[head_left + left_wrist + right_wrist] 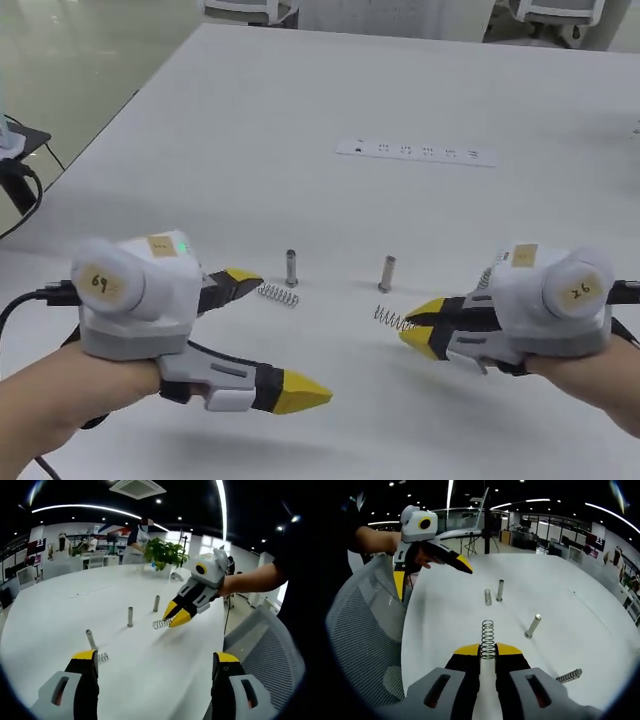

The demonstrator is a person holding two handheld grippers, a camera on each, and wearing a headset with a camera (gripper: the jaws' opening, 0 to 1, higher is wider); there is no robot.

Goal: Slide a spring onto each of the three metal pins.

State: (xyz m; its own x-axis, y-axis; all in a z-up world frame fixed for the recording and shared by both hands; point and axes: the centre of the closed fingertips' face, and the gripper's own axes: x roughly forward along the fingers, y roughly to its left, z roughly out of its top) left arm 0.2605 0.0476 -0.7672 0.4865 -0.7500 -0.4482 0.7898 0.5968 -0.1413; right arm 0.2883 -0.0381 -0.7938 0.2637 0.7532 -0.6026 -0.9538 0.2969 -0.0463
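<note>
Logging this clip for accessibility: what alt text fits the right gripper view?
The right gripper is shut on one end of a spring, which points across a white table toward a bare standing near pin and far pin, with a loose spring lying beside the far one. The left gripper hangs open at upper left.

A sticker [100, 283] on the left gripper [285, 336] reads 69; the right gripper [412, 326] has one reading probably 26.

Left gripper [275, 335] wide open, jaws spread far apart, gripped from below by left hand [55, 400]. Right gripper [418, 326] pinched tight on one end of a spring [392, 318], right hand [590, 385] behind. Tips face inward.
</note>
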